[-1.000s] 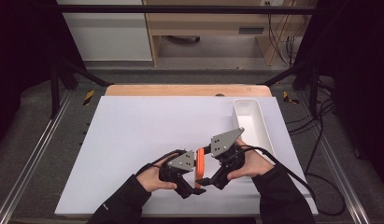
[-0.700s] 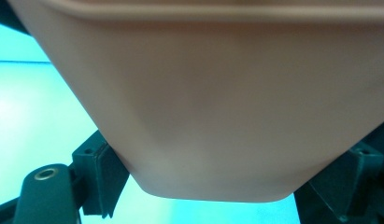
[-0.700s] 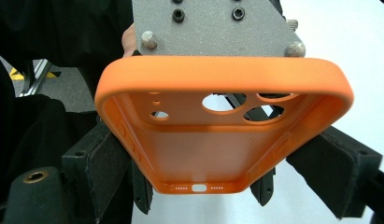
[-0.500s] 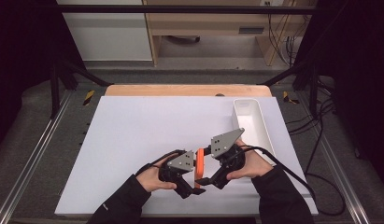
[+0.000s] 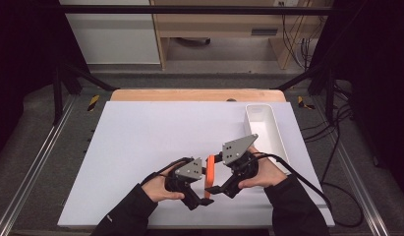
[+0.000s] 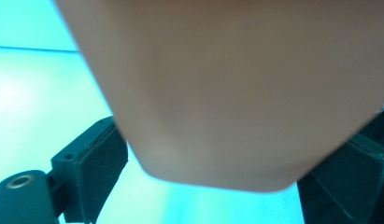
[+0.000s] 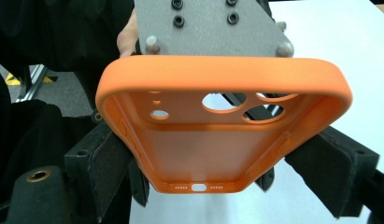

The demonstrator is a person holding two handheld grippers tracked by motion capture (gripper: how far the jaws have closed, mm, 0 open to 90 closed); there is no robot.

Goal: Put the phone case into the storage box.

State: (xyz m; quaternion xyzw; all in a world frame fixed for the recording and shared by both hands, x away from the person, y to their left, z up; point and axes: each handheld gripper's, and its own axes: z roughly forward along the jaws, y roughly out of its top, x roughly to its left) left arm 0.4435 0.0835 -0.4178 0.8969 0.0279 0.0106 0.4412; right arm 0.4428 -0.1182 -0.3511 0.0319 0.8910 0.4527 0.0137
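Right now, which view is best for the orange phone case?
The right gripper view: the orange phone case faces the camera, showing its inside, camera cutouts and port holes. The high view shows only a thin orange edge between the two grippers. The left gripper view has it as a close, blurred surface.

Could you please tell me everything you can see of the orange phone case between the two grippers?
The phone case is orange, of soft matte rubber by the look, and empty. Its open side faces the right gripper's camera, showing round camera cutouts, a textured inner back and a port slot at its near end. The right gripper clamps its two long edges. In the high view it stands on edge above the white table, with the left gripper at its other side.
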